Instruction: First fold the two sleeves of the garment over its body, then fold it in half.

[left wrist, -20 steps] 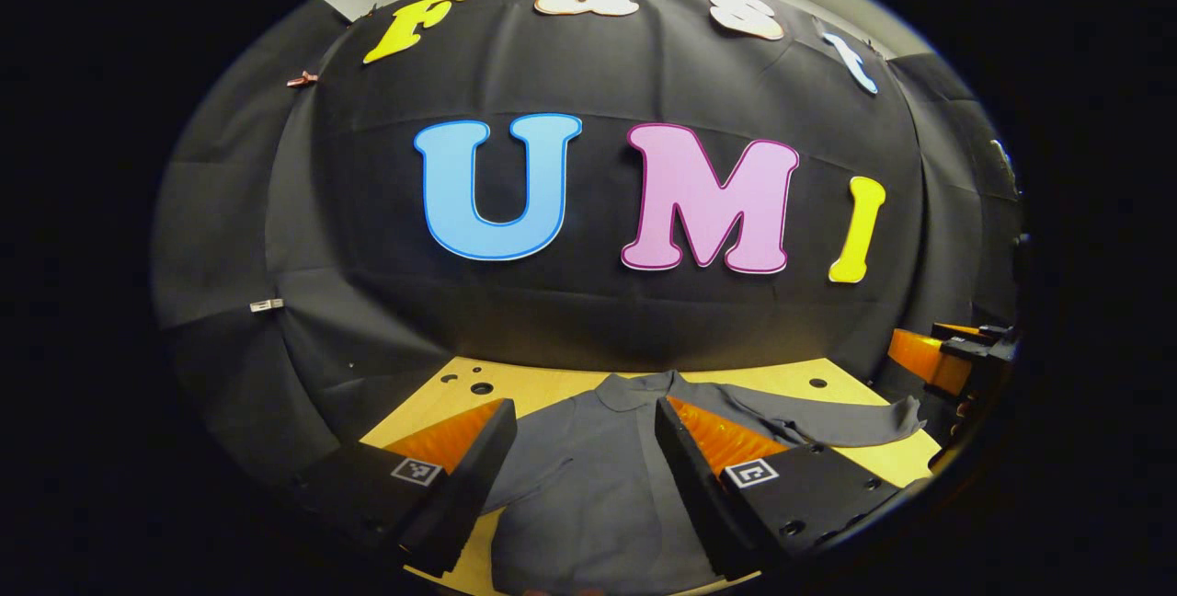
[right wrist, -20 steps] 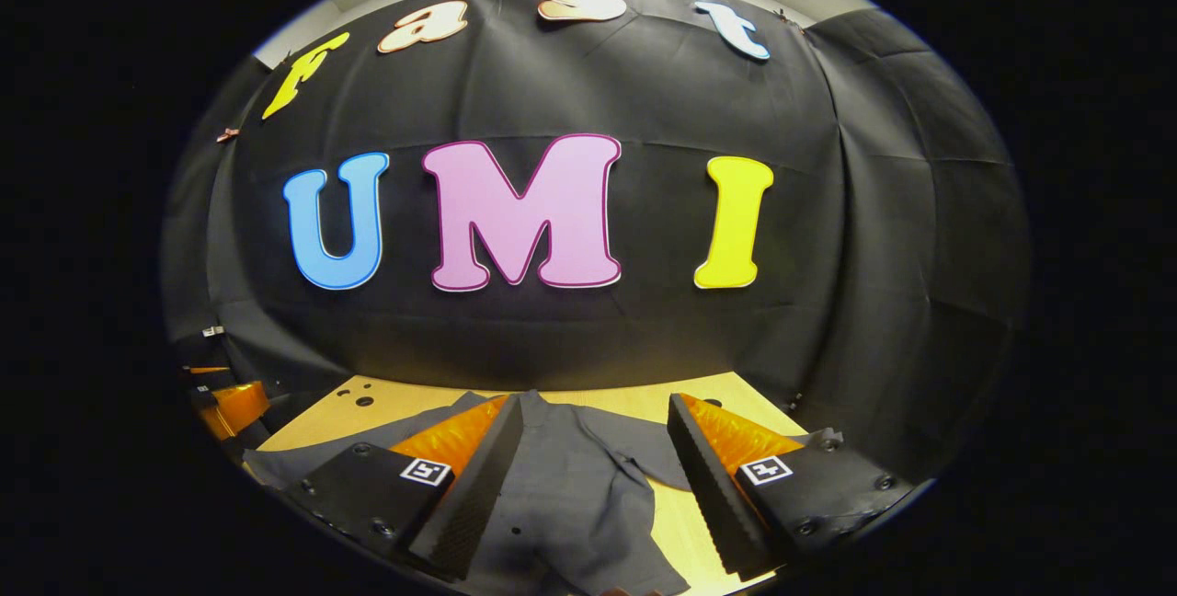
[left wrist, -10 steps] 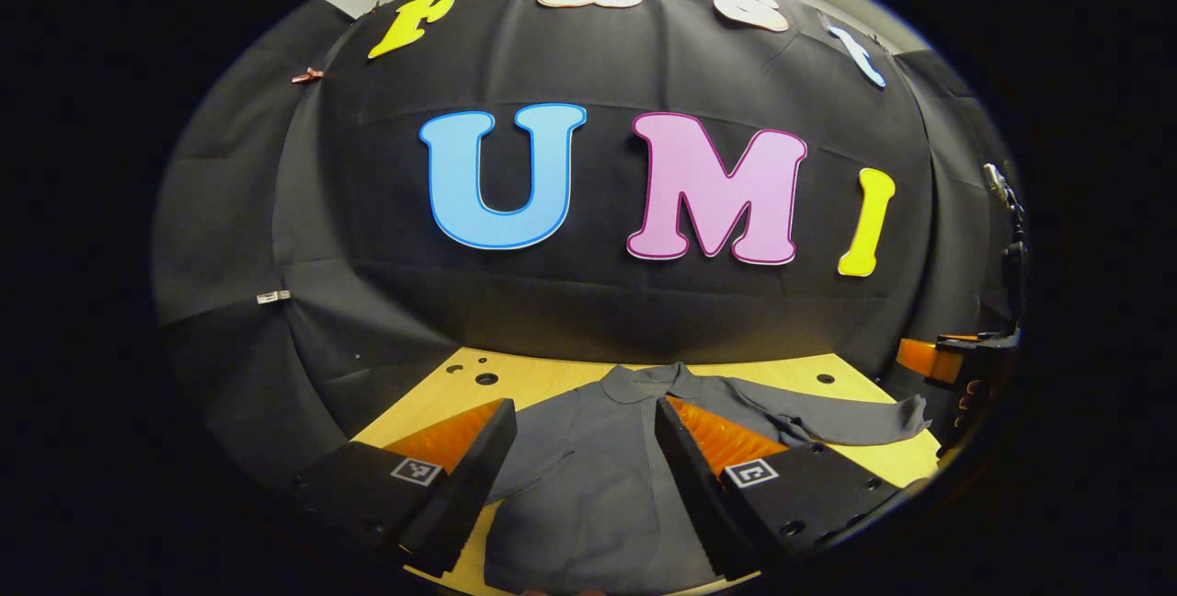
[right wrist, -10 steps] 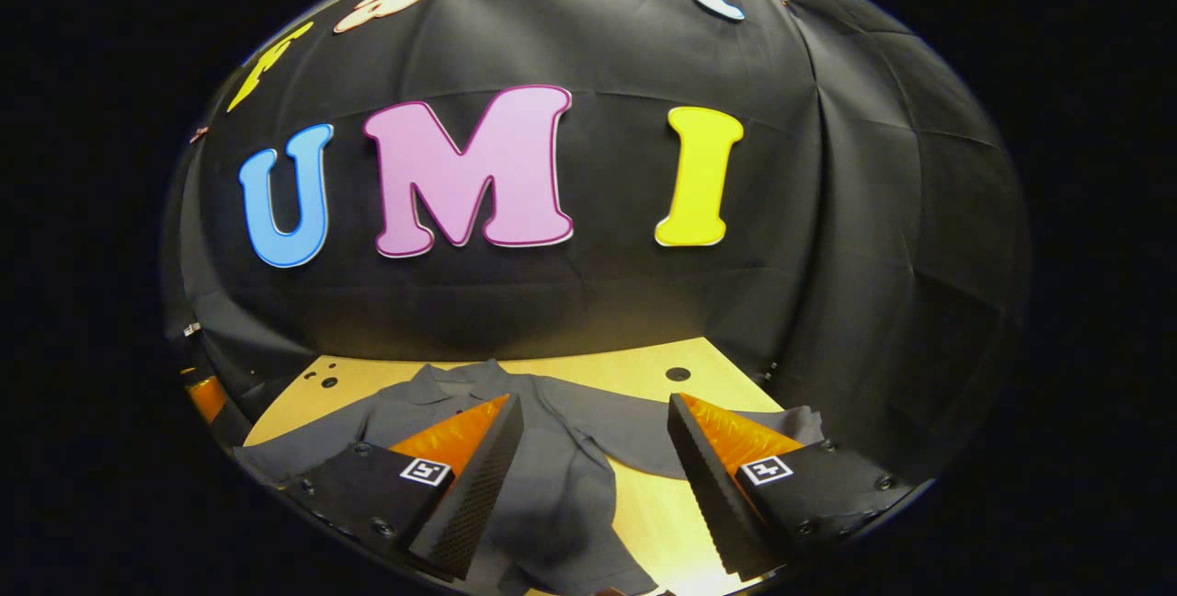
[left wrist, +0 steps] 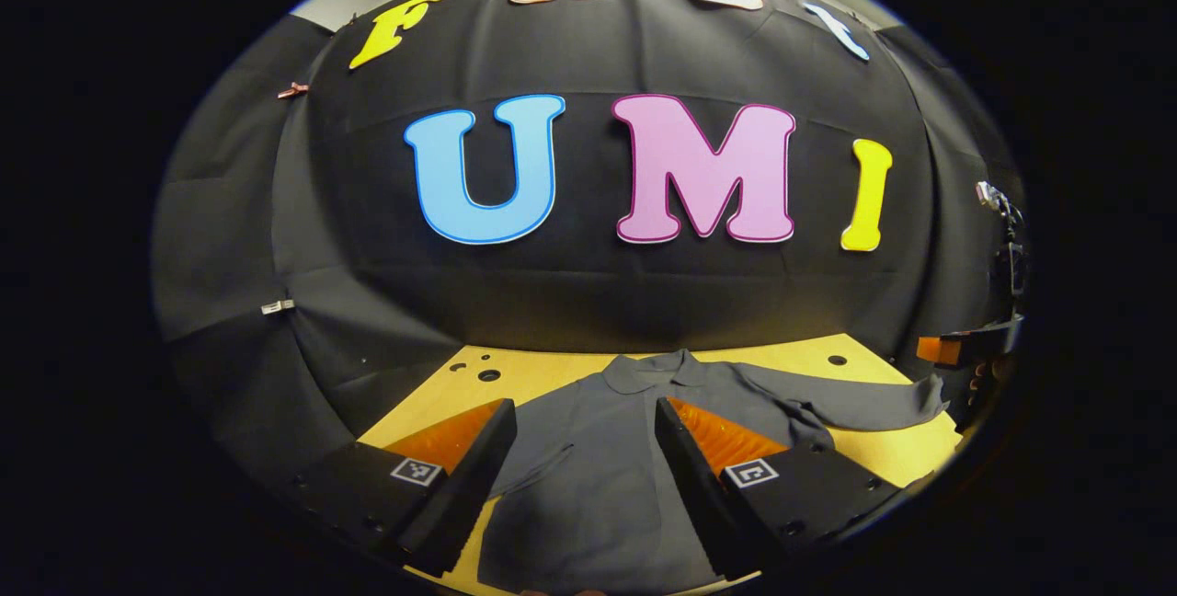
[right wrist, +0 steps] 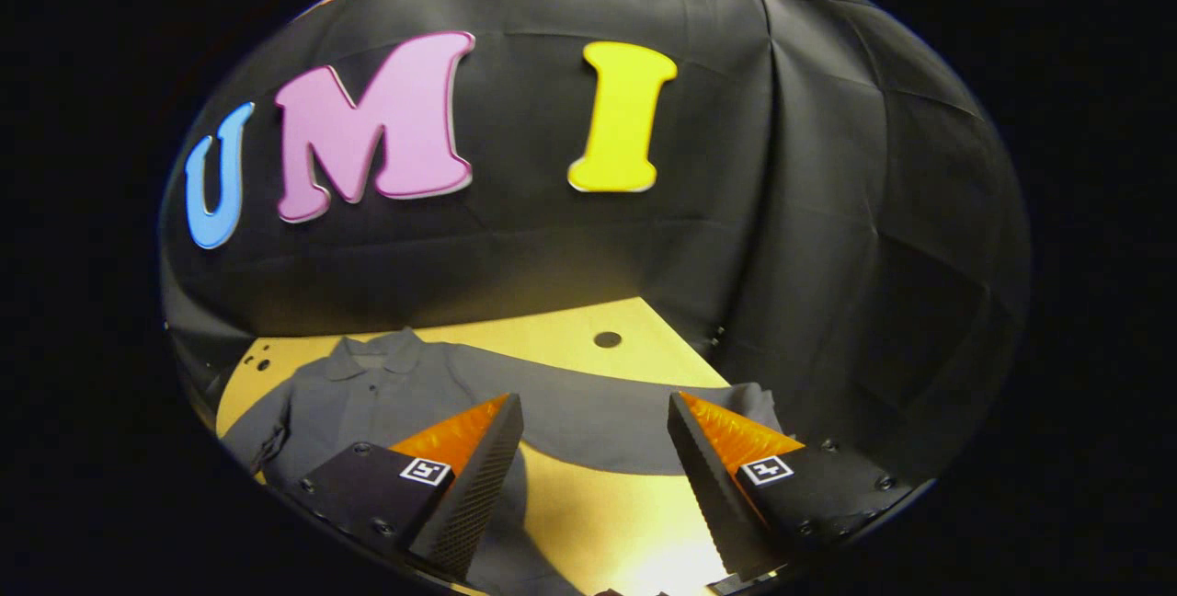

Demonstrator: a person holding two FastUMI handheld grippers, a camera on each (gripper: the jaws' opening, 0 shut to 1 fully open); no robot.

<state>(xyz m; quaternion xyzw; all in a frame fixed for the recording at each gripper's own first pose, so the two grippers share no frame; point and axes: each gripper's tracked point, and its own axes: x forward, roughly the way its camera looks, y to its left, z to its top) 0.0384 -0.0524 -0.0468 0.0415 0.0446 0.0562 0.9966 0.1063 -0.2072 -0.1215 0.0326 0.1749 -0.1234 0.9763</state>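
A grey collared shirt (left wrist: 598,449) lies flat on the yellow wooden table (left wrist: 441,403), collar (left wrist: 655,366) toward the wall. One long sleeve (left wrist: 855,407) stretches out to the right; the near-left side shows a fold line across the body. My left gripper (left wrist: 579,476) hovers open over the shirt's body, nothing between its fingers. In the right gripper view the same sleeve (right wrist: 598,417) runs across to its cuff (right wrist: 754,398). My right gripper (right wrist: 593,486) stands open just in front of that sleeve, over bare table, and its body (left wrist: 965,348) shows at the far right of the left gripper view.
The black cloth wall closes the table's back and both sides. Round holes (left wrist: 488,375) (right wrist: 607,339) dot the tabletop near the far edge. The table's right edge (right wrist: 708,366) lies close beyond the cuff.
My right gripper has swung to the right, from over the shirt's body to in front of the outstretched sleeve. The left gripper has barely shifted. The shirt has not moved.
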